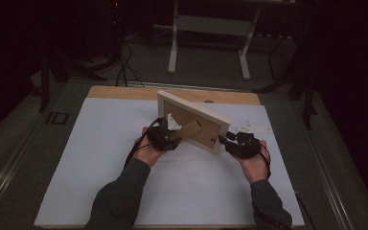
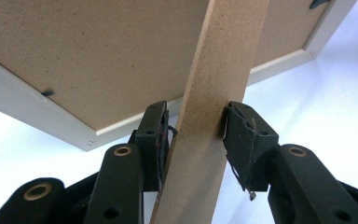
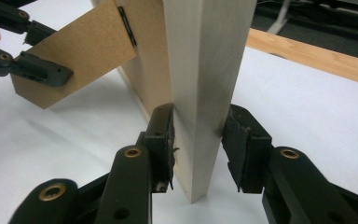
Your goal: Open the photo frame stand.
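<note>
High view: picture frame (image 1: 194,122) sits mid-frame, tilted w/ its brown back toward the person, above the white board (image 1: 100,158) covering the table. Left gripper (image 1: 168,136) is at the frame's brown stand (image 1: 190,129), centre of the picture; right gripper (image 1: 227,142) is at the frame's lower right corner.

Left gripper view: stand (image 2: 209,112) runs bottom centre to top right, between the two black jaws; both pads touch its edges, pinching it. Frame back (image 2: 88,56) fills the upper left.

Right gripper view: pale frame edge (image 3: 205,84) stands upright mid-picture, jaws pinching it on both sides near the bottom corner. Upper left: left gripper (image 3: 51,60) holding the stand (image 3: 74,56).
</note>
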A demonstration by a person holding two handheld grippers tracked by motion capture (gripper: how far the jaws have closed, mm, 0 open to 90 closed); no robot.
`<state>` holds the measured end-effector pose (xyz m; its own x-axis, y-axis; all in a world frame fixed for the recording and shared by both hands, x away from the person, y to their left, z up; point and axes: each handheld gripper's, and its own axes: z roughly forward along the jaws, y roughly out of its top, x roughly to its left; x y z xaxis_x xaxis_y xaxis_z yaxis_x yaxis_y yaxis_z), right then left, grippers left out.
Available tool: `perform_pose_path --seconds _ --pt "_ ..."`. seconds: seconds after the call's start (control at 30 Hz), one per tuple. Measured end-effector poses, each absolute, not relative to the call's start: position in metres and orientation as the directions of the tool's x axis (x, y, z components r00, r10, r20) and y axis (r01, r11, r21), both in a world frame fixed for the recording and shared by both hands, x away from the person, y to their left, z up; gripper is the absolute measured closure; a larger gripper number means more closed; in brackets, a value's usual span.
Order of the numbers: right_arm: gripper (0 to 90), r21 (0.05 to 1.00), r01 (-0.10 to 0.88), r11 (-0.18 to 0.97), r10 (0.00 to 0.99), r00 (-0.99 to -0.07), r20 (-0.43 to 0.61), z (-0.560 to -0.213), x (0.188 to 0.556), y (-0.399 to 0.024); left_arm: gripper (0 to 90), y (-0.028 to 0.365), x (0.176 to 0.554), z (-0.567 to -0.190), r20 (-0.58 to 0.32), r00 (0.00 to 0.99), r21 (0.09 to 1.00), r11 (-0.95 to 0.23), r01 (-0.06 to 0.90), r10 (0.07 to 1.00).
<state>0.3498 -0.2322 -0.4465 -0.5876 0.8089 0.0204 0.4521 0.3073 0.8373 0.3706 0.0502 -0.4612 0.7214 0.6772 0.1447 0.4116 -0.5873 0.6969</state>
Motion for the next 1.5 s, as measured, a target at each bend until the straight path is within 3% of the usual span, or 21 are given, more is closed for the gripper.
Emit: perform_pose_path --seconds 0.23,0.37,0.6,1.5 --pt "59.4 0.852 0.440 0.283 0.750 -0.656 0.090 -0.442 0.356 -0.237 61.1 0.053 0.364 -0.463 0.151 0.730 0.697 -0.595 0.400 0.667" --pt "58.1 0.852 0.426 0.305 0.742 -0.667 0.068 -0.442 0.358 -0.230 61.4 0.051 0.361 -0.464 0.172 0.726 0.695 -0.605 0.389 0.665" --pt "64.1 0.860 0.405 0.311 0.758 -0.651 0.033 -0.446 0.354 -0.227 61.7 0.050 0.362 -0.465 0.192 0.726 0.687 -0.618 0.381 0.661" --pt "64.7 0.853 0.336 0.399 0.756 -0.647 -0.099 -0.448 0.332 -0.210 62.5 0.062 0.342 -0.475 0.128 0.755 0.713 -0.589 0.381 0.643"
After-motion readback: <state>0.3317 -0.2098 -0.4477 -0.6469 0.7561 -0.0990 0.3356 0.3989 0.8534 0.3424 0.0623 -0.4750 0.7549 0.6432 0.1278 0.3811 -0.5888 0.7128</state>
